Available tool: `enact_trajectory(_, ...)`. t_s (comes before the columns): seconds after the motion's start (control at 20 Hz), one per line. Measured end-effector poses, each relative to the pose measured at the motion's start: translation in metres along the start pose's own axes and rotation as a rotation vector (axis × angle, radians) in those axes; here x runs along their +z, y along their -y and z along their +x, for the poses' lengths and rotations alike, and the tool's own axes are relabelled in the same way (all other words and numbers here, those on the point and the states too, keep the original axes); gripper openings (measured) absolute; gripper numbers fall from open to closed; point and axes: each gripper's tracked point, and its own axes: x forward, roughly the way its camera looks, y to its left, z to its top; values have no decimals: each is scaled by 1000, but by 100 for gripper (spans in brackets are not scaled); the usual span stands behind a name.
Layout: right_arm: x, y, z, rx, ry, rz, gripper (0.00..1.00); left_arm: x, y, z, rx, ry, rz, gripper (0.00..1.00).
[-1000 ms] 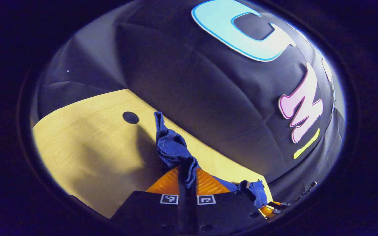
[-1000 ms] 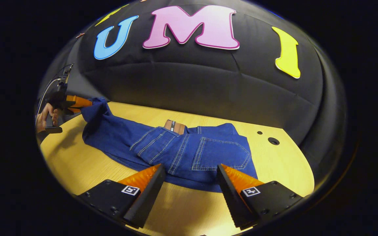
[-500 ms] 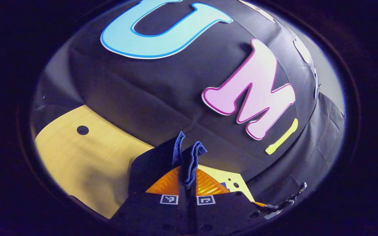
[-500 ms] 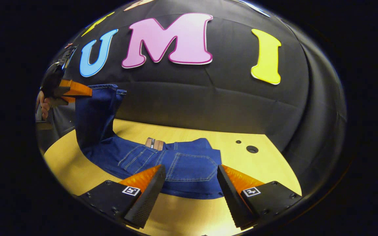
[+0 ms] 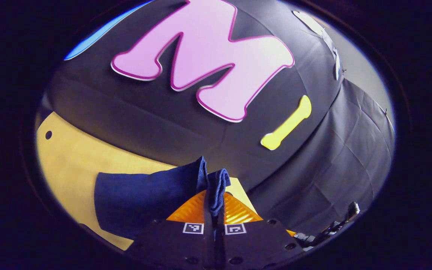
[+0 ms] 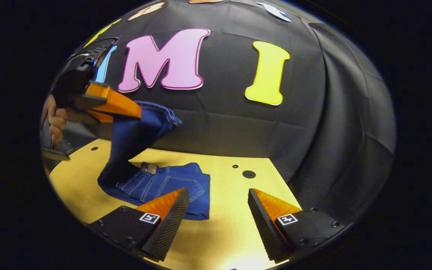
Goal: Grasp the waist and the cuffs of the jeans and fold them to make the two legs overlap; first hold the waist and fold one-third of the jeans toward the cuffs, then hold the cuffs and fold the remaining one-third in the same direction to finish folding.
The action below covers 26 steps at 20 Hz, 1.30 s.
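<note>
Jeans (image 6: 152, 183): deep blue denim w/ pale contrast stitching on pockets; brown patch (image 6: 148, 167) at waistband, approx 9 o'clock in right gripper view; table (image 6: 223, 225): light yellow wood grain w/ dark round holes; each gripper body black w/ small black-and-white square markers (image 5: 193, 227); booth wall black cloth.

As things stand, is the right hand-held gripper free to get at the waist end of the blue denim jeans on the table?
Probably yes. The right hand-held gripper is open, with the waist end of the blue denim jeans lying flat on the wooden table just ahead, nothing between. The left hand-held gripper holds the cuffs up, off to the side.
</note>
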Motion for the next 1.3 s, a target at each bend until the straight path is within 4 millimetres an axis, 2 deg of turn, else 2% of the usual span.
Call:
enact_trajectory(0.1,-5,18,-11,-31,-7,31,96,-34,1,26,8,-67,-5,6)
enact_trajectory(0.15,-7,25,-17,-42,-8,40,96,-41,0,29,34,-96,4,7)
enact_trajectory(0.25,-14,37,-26,-60,-23,53,96,-58,1,41,65,-146,39,14)
enact_trajectory(0.3,-15,40,-30,-67,-30,60,96,-62,6,42,53,-156,53,21)
enact_trajectory(0.4,-16,47,-38,-83,-35,69,96,-65,9,40,47,-137,84,48)
enact_trajectory(0.45,-14,50,-43,-91,-31,74,96,-64,14,40,50,-122,112,56)
enact_trajectory(0.5,-11,52,-46,-95,-27,81,96,-56,15,34,56,-100,144,77)
enact_trajectory(0.6,1,50,-56,-98,-10,94,96,-34,15,13,76,-42,202,84)
enact_trajectory(0.65,7,47,-59,-95,1,96,96,-23,17,-3,82,-7,223,84)
enact_trajectory(0.85,56,22,-87,-71,72,75,96,29,17,-99,115,151,319,86)
enact_trajectory(0.9,73,11,-99,-59,99,70,96,38,15,-124,134,182,347,86)
enact_trajectory(0.95,85,1,-108,-52,117,67,96,49,6,-157,176,223,373,89)
enact_trajectory(1.0,101,-10,-121,-44,143,66,96,58,-1,-182,225,261,384,91)
enact_trajectory(1.05,113,-19,-132,-39,164,68,96,64,-11,-218,280,292,392,100)
enact_trajectory(1.1,123,-29,-141,-32,182,75,96,68,-12,-241,280,314,388,97)
enact_trajectory(1.2,143,-50,-163,-11,218,89,96,70,-10,-286,279,354,351,96)
enact_trajectory(1.3,163,-77,-194,15,260,65,96,77,-20,-348,310,421,308,96)
